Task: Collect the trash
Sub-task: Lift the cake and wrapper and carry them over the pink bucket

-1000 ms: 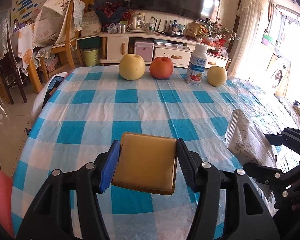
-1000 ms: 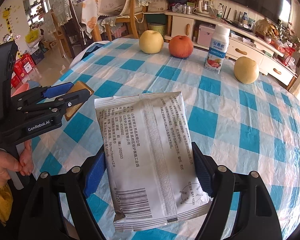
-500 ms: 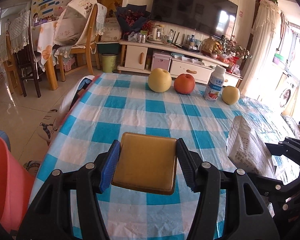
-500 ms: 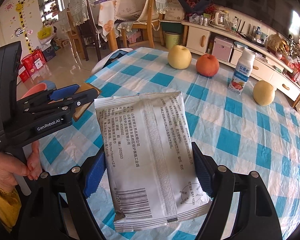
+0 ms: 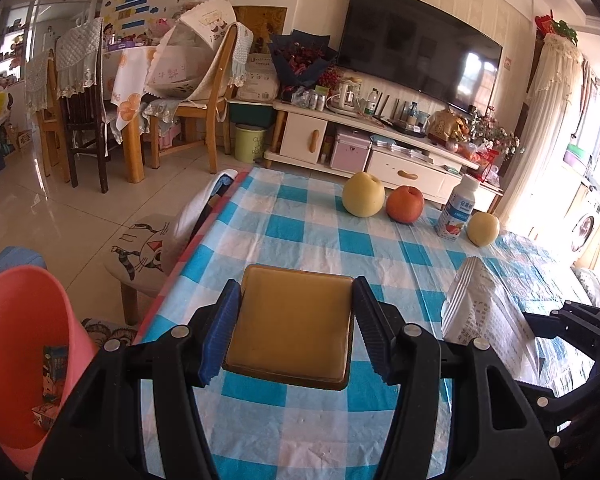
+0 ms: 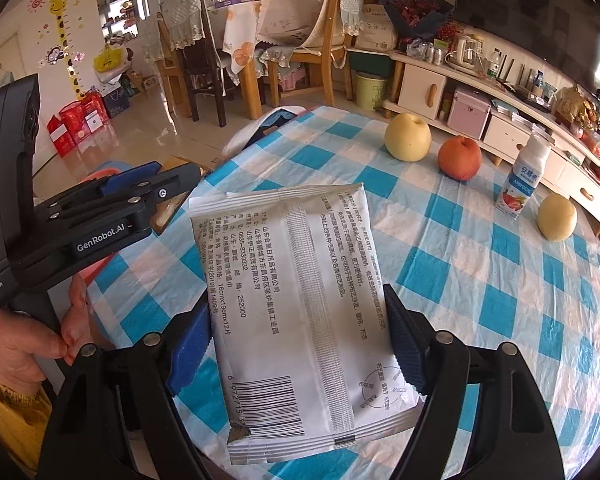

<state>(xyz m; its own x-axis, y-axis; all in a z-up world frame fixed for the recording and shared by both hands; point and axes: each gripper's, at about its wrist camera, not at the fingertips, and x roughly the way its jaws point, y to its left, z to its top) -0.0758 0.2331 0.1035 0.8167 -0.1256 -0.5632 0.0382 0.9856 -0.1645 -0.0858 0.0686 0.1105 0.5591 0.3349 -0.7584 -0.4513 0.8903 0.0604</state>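
Observation:
My left gripper [image 5: 292, 330] is shut on a flat tan square packet [image 5: 290, 320], held above the left edge of the blue-checked table [image 5: 320, 236]. My right gripper [image 6: 300, 348] is shut on a white printed pouch [image 6: 300, 304] with a barcode, held over the table. The pouch [image 5: 484, 316] shows at the right of the left wrist view. In the right wrist view the left gripper [image 6: 156, 196] is at the left, a hand [image 6: 20, 344] on its handle. A pink bin [image 5: 16, 344] stands on the floor at lower left, with a small carton [image 5: 54, 368] inside.
At the table's far edge stand two yellow pears [image 5: 363, 199] [image 5: 483, 229], a red apple [image 5: 405, 209] and a small white drink bottle [image 5: 456, 216]. A stool with a cat cushion [image 5: 140, 252] stands left of the table. Chairs [image 5: 204, 92] and a TV cabinet [image 5: 380, 148] lie behind.
Both grippers have pulled back and leftward toward the table's left edge, each keeping its item. The fruit has receded, and the pink bin and floor have come into the left wrist view.

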